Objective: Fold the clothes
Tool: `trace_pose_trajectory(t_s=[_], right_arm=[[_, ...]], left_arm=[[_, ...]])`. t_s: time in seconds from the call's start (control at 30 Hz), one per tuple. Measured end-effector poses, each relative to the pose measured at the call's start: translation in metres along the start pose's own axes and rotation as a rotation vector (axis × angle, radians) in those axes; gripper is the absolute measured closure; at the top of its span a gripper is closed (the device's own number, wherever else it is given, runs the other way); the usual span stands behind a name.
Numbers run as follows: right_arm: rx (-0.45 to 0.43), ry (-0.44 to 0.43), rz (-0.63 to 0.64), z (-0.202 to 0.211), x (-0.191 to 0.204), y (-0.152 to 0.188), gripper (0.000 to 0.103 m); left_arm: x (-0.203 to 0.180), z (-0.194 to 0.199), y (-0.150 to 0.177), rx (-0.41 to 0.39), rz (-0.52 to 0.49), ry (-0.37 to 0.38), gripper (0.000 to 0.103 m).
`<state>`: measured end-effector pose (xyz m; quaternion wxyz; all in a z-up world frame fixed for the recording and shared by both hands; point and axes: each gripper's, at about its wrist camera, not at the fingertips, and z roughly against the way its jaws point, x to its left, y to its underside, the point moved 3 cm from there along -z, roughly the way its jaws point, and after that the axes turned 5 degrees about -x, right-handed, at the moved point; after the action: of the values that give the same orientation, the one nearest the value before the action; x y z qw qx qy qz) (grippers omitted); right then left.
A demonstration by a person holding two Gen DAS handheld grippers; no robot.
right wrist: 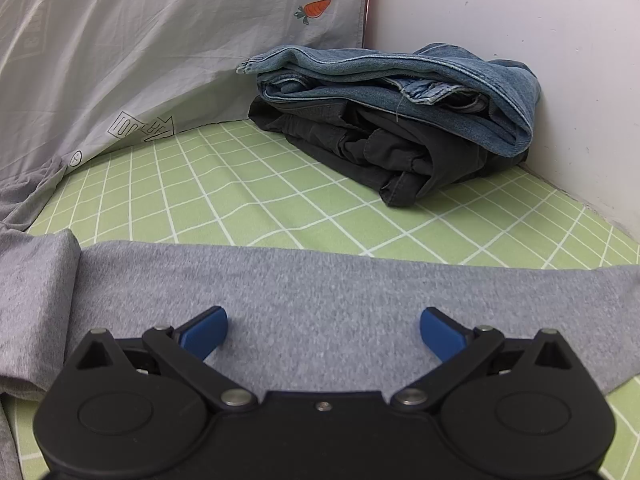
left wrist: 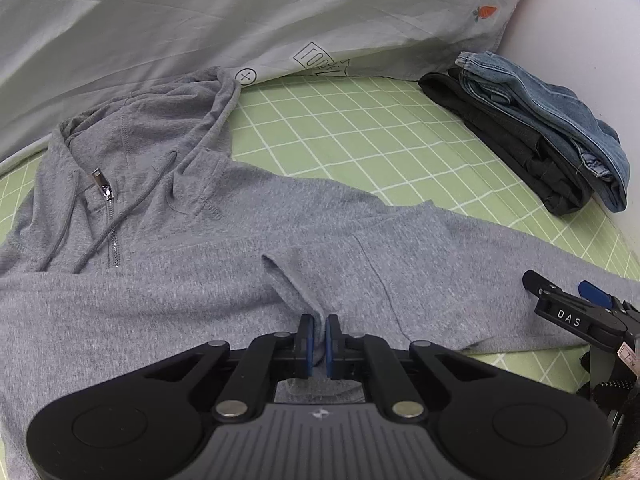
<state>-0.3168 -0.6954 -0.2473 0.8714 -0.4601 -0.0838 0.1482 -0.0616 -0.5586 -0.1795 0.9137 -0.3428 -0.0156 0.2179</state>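
A grey zip hoodie (left wrist: pixel 200 248) lies spread on the green checked sheet (left wrist: pixel 352 132), hood and drawstrings toward the far left. My left gripper (left wrist: pixel 319 340) is shut on a pinched ridge of the hoodie's fabric near its lower part. In the right wrist view the same grey hoodie (right wrist: pixel 320 292) lies flat under my right gripper (right wrist: pixel 323 334), which is open wide, its blue pads (right wrist: pixel 206 336) just above the cloth with nothing pinched. The right gripper also shows in the left wrist view, at the right edge (left wrist: pixel 576 308).
A folded stack of blue jeans (right wrist: pixel 400 80) on dark trousers (right wrist: pixel 380 148) sits in the far right corner against the white wall (right wrist: pixel 520 60). A grey printed duvet (right wrist: pixel 140 60) slopes up along the back. Green sheet (right wrist: pixel 260 200) lies bare between hoodie and stack.
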Motion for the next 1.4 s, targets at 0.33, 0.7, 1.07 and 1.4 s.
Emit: trace_pose_trajectory(t_s=[0.33, 0.7, 1.07, 1.4], right_arm=[[0.001, 0.002, -0.002, 0.001, 0.001, 0.000, 0.000], [0.001, 0.004, -0.003, 0.001, 0.001, 0.000, 0.000], [0.000, 0.003, -0.003, 0.000, 0.001, -0.001, 0.000], [0.002, 0.014, -0.005, 0.004, -0.006, 0.001, 0.000]], left_arm=[[0.066, 0.050, 0.014, -0.092, 0.080, -0.201, 0.097], [0.139, 0.081, 0.035, -0.099, 0.236, -0.377, 0.098], [0.188, 0.080, 0.069, 0.021, 0.361, -0.526, 0.092], [0.162, 0.072, 0.076, 0.075, 0.253, -0.570, 0.072]])
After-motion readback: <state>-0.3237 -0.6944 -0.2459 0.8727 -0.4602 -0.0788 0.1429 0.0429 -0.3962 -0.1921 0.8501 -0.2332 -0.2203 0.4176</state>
